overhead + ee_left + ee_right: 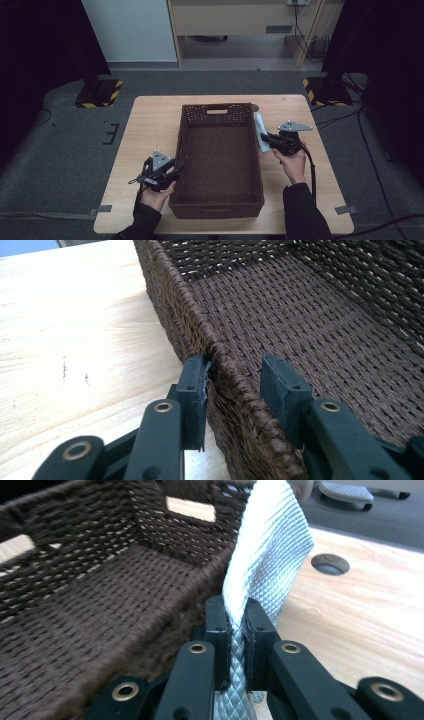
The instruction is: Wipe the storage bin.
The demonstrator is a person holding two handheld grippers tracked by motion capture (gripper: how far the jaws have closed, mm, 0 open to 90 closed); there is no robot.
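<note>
- Here, in the high view, a wooden table (145, 130) sits at the centre of the frame with a dark brown woven basket (218, 159) in the middle of it.
- The basket is rectangular and open-topped, with a slot handle cut in its far wall toward the top of the frame.
- At lower left of the high view, the left hand (156, 196) holds the left gripper (176, 170) against the basket's left wall.
- In the left gripper view, the two black jaws straddle the woven rim (235, 375) at lower centre: one pad is outside against the wall, the other stands inside with a small gap beside it, so the rim is between the jaws but not yet pinched.
- At right of centre in the high view, the right hand (292, 165) holds the right gripper (265, 137) just beside the basket's right wall.
- In the right gripper view, the jaws are pressed together on a pale blue-grey cloth (267, 550) with a diamond-textured weave.
- The cloth rises from the jaws at lower centre to the top of that frame, hanging beside the basket's right rim.
- A round hole (329, 564) in the table shows at the right of the right gripper view.
</note>
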